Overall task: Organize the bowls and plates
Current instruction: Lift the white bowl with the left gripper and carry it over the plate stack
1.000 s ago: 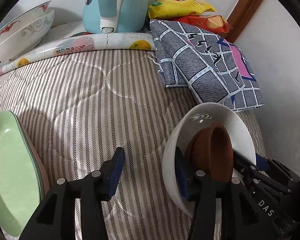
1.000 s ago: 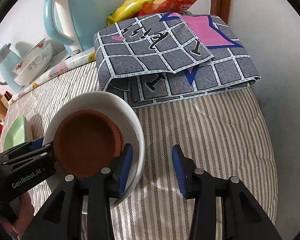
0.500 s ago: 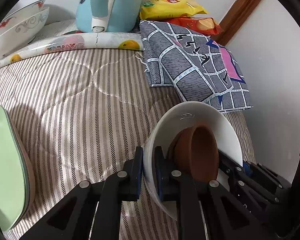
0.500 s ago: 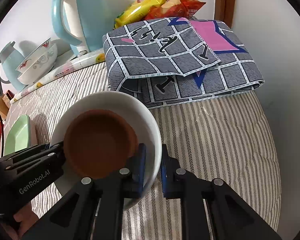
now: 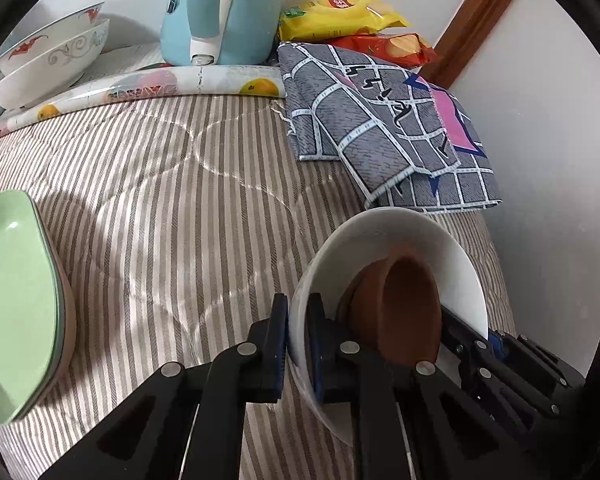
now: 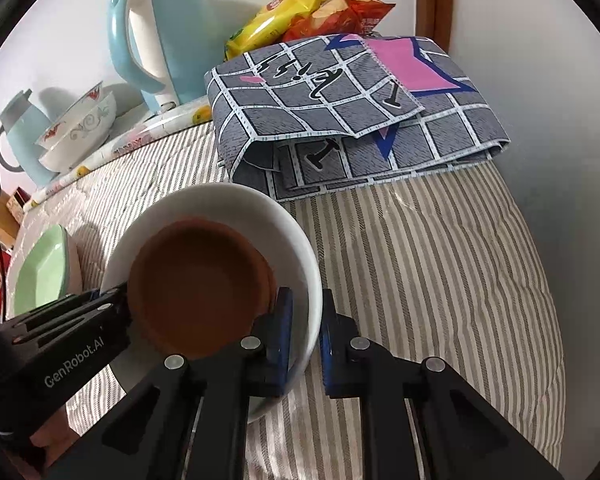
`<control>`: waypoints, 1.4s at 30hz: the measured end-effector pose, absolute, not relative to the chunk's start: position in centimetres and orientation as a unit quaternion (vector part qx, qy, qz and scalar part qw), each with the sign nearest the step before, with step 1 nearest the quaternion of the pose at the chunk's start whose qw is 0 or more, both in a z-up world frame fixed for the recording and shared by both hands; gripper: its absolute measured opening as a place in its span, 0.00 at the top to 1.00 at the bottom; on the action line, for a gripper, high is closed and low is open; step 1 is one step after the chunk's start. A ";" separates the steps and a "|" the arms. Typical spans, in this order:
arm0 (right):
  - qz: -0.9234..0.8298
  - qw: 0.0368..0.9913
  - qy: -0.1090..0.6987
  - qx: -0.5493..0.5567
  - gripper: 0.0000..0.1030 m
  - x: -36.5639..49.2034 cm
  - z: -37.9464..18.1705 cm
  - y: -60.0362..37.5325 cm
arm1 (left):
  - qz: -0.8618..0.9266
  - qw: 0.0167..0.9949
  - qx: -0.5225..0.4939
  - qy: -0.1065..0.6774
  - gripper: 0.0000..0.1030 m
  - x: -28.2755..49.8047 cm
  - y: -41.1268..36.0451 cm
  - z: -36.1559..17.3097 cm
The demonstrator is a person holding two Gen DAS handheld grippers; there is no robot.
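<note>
A white bowl (image 5: 400,232) with a smaller brown bowl (image 5: 404,304) nested in it sits on the striped quilt (image 5: 172,208). My left gripper (image 5: 299,320) is shut on the white bowl's left rim, one pad inside and one outside. My right gripper (image 6: 306,308) is shut on the opposite rim of the white bowl (image 6: 236,204), beside the brown bowl (image 6: 196,280). Each gripper shows in the other's view: the right gripper (image 5: 492,344) and the left gripper (image 6: 108,300). A green plate (image 5: 12,312) lies on another plate at the left.
Two patterned bowls (image 5: 48,60) are stacked at the back left beside a pale blue kettle (image 5: 216,8). A folded grey checked cloth (image 6: 360,120) and snack bags (image 6: 300,12) lie at the back. A white wall (image 5: 560,160) closes off the right side.
Both grippers stood open on either side of the white bowl's rim a second ago. Their jaws have since closed onto the rim. The bowls have barely shifted.
</note>
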State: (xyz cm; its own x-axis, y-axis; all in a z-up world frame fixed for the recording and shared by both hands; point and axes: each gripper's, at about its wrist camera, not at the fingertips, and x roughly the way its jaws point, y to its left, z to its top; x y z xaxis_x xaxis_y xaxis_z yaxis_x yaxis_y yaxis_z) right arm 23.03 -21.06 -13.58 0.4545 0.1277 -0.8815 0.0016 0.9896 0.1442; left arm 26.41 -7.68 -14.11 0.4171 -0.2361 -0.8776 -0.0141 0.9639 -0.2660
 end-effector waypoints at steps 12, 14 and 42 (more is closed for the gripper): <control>0.031 0.858 0.507 0.073 0.88 19.2 -11.6 -21.4 | -0.071 0.841 -0.118 0.523 0.90 22.8 -8.1 -12.2; 0.031 0.861 0.503 0.073 0.88 18.6 -11.1 -21.5 | -0.072 0.844 -0.116 0.519 0.90 22.1 -8.3 -11.7; 0.052 0.886 0.456 0.068 0.90 14.5 -5.7 -17.1 | -0.053 0.874 -0.117 0.468 0.90 16.9 -4.0 -6.2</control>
State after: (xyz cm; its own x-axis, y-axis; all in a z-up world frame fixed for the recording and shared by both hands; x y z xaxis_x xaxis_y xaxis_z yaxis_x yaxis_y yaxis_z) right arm 14.46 -17.09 -5.69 0.5790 0.1532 -0.8008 -0.0294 0.9855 0.1672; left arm 16.89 -3.99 -6.19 0.5561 -0.2025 -0.8061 -0.0163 0.9670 -0.2542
